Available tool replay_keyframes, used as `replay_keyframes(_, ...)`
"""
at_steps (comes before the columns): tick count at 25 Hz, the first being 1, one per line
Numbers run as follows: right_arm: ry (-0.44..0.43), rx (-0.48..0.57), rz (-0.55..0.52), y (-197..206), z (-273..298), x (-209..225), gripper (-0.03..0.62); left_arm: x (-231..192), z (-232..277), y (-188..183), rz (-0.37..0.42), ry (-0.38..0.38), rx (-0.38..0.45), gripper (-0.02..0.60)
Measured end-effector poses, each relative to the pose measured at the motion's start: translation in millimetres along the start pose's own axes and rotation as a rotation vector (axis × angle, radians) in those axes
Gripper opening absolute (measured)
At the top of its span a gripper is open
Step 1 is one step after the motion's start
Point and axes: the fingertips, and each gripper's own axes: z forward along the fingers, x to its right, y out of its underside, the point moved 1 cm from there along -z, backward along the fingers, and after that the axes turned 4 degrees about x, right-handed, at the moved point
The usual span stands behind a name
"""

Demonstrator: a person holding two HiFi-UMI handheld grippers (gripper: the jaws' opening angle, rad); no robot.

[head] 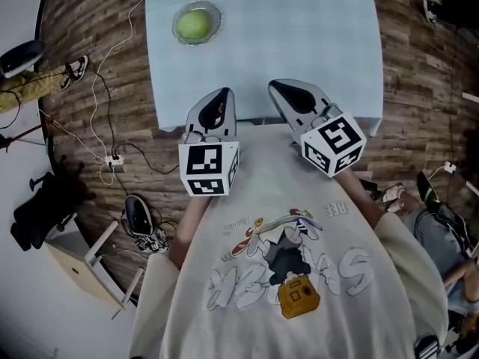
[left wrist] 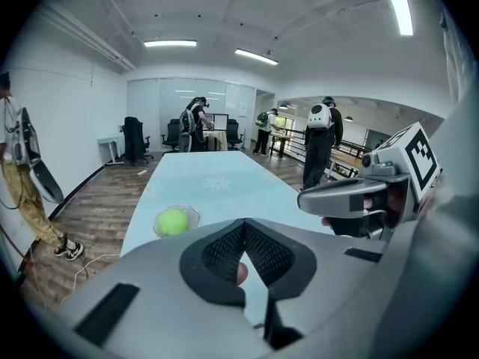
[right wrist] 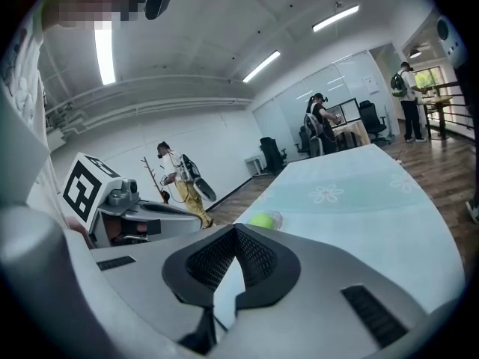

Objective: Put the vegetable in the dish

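Brown wood-plank floor [head: 419, 73] flanks the long pale-blue table [head: 299, 43] at three and nine o'clock; white ceiling strip lights [left wrist: 171, 43] glow overhead.

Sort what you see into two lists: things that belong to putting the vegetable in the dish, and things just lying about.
Job in hand:
- vegetable, already in the dish
- table
- left gripper and right gripper, both shut and empty

Lying about:
- cables on the floor
- power strip
- shoe
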Motion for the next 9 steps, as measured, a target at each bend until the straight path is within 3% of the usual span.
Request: replay_keyframes(9,0.019,0.038,0.087,1.3,5.2,13.5,0.021,24.5,20.0,-2.6,0.133,0.106,-0.073,0.008)
